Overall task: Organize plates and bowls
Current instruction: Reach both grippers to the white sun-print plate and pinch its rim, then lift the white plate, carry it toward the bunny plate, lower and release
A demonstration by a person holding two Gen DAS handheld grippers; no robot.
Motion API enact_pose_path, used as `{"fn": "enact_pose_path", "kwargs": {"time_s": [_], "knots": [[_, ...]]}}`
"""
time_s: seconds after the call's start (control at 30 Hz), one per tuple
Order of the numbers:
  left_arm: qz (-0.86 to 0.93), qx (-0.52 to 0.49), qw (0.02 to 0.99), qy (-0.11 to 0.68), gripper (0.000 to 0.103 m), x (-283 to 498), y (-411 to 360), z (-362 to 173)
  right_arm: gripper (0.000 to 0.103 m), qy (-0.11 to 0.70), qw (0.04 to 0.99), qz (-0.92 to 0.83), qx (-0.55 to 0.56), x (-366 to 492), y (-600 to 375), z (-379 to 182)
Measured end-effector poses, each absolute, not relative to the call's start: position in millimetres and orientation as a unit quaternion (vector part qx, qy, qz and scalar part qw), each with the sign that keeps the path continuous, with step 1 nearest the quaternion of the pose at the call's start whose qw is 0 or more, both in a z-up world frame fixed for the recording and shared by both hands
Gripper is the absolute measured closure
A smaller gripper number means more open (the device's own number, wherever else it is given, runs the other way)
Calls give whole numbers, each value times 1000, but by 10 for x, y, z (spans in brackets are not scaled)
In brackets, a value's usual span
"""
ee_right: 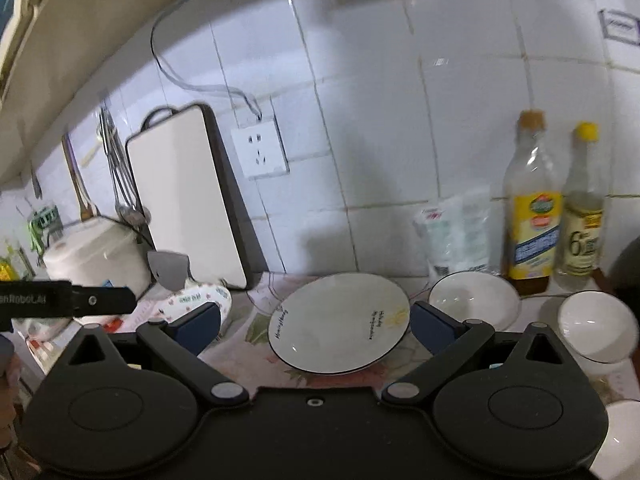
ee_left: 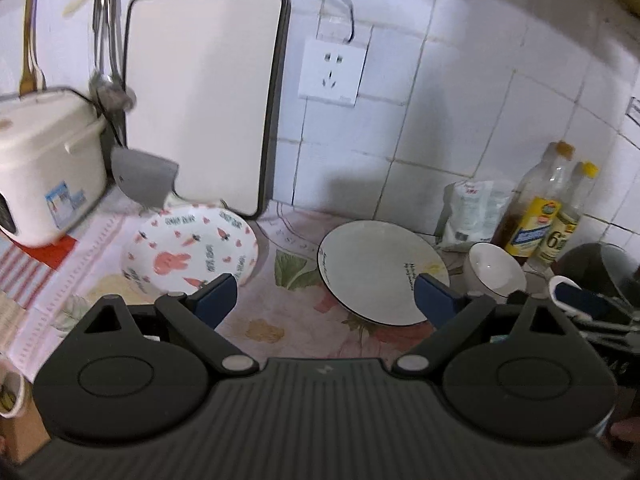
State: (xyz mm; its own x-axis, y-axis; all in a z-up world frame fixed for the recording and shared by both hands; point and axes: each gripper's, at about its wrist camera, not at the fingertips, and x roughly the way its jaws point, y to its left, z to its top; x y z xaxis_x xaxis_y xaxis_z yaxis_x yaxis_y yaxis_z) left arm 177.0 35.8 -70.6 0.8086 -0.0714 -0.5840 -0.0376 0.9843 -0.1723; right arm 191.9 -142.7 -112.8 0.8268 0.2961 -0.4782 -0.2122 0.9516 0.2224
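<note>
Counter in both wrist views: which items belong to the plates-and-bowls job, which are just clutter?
Job items:
bunny-print plate
black-rimmed white plate
white bowl by the bottles
second white bowl

Just lying about:
cutting board
rice cooker
two bottles
white pouch

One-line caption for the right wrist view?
Open right gripper hovers over a black-rimmed plate on a floral counter, two white bowls to its right.

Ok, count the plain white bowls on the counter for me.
3. One white bowl right of the black-rimmed plate, a second bowl further right, a third bowl cut off at the right edge. Others may be hidden.
</note>
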Motion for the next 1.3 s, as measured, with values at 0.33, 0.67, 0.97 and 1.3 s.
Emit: {"fn": "enact_pose_path", "kwargs": {"time_s": [0.33, 0.67, 0.97, 1.3], "knots": [[-23, -113, 929, 352, 8, 2473, 243, -1436, 12, 350, 923, 136, 78, 2666, -1380, -1815], [-16, -111, 915, 388, 24, 2967, 127, -1843, 36, 397, 905, 105, 113, 3107, -1502, -2263], [2, -125, 895, 427, 52, 3232, 93, -2141, 61, 405, 905, 72, 109, 3239, -1518, -2385], [-11, -199, 874, 442, 86, 3363, 166, -2285, 78, 419, 895, 59, 139, 3389, -1600, -2482]]}}
